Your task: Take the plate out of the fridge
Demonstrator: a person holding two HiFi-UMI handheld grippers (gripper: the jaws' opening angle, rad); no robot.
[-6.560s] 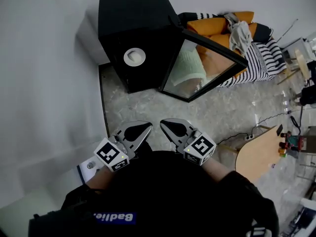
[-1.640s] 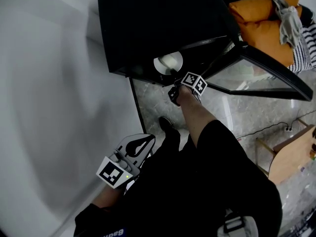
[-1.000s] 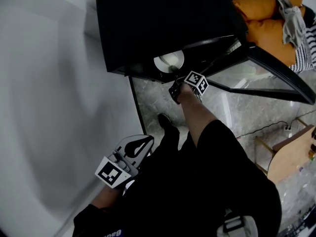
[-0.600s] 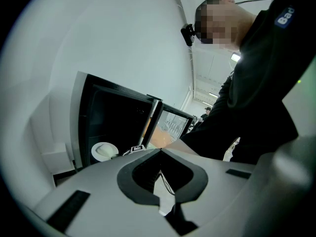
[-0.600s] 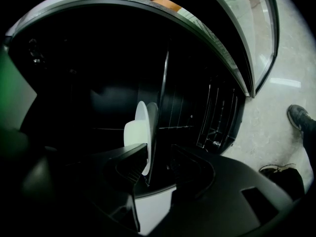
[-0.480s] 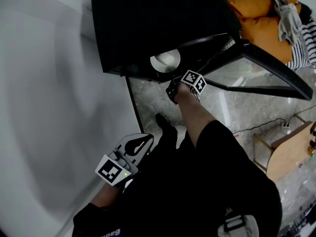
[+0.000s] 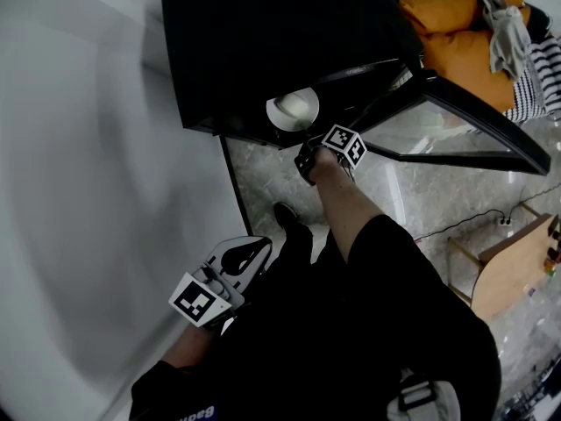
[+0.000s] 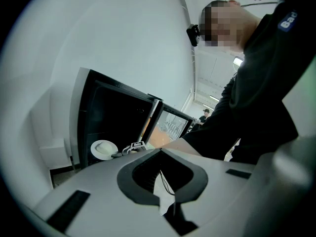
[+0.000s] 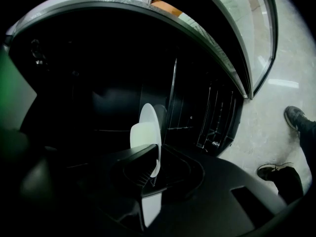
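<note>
Your right gripper is reaching into the open black fridge, and its jaws are closing with the near rim of the white plate between them. In the right gripper view the gripper has the plate edge-on, its rim lying against one jaw. The fridge interior is so dark that the other jaw is hard to make out, but the pads appear to be pressing on the rim from both sides. The gap between them is narrow, little more than the rim itself.

The plate is inside the fridge, low down and close to the front opening, on the side away from the glass door. The door stands swung wide to your right.

Your left gripper hangs low by your left side, near the wall and well apart from the fridge. In its own view the left gripper has its jaw tips together with nothing between them. Past them you can see the plate sitting in the bottom of the fridge.

Your shoe is on the marble floor just in front of the fridge.
</note>
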